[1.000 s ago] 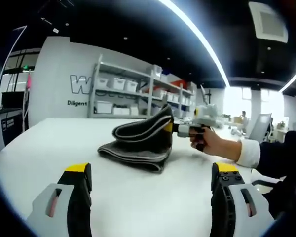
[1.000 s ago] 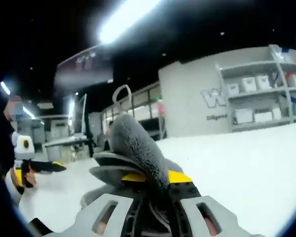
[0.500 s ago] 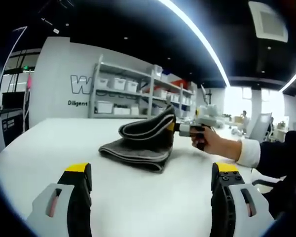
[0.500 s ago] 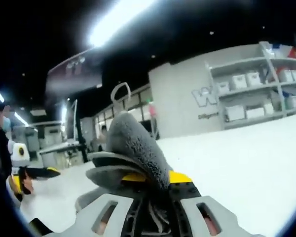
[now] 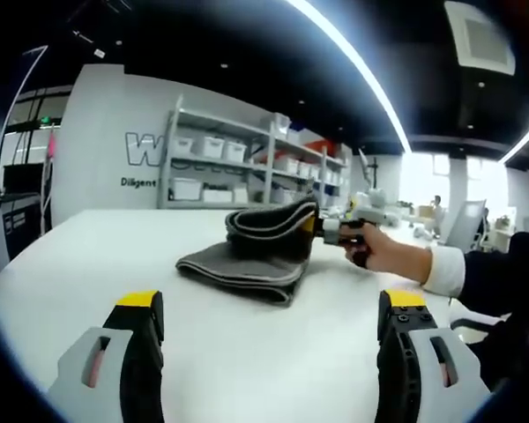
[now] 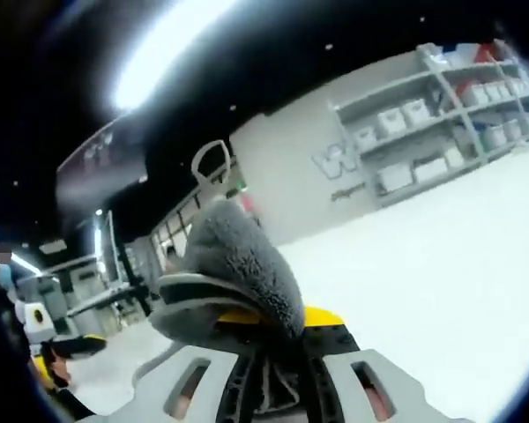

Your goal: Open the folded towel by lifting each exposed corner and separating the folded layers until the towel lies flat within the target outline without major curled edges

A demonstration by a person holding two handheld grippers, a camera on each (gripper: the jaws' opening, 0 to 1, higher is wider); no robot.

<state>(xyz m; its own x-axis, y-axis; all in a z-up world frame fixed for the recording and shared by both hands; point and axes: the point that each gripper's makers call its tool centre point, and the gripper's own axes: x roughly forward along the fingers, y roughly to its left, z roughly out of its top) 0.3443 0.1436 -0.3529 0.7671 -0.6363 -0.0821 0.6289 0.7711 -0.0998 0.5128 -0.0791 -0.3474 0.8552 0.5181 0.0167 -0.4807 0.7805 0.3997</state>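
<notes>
1. The grey towel (image 5: 251,256) lies on the white counter (image 5: 88,256), near its middle in the left gripper view, and it is folded into several layers.
2. The lower layers rest flat on the counter, and their folded edge shows a thin pale stripe.
3. The right tool (image 5: 322,229) comes into the left gripper view from the right, and a hand (image 5: 379,254) with a white cuff and a dark sleeve holds it.
4. This tool is clenched on one corner of the towel and holds that corner raised above the lower layers, so the top layers bend upward at the right side of the pile.
5. In the right gripper view the same tool (image 6: 273,330) rises from the bottom with its yellow-tipped jaws pressed together on the towel (image 6: 238,264).
6. The fuzzy grey cloth stands up between the jaws, and a small loop is seen at its top.
7. The left tool (image 5: 273,308) stays low in front of the towel, apart from it, with the jaws spread wide and nothing between them.
8. It also appears small at the left edge of the right gripper view (image 6: 66,345).
9. Behind the counter there is a grey wall with large letters and a shelf (image 5: 247,167) that carries white boxes.
</notes>
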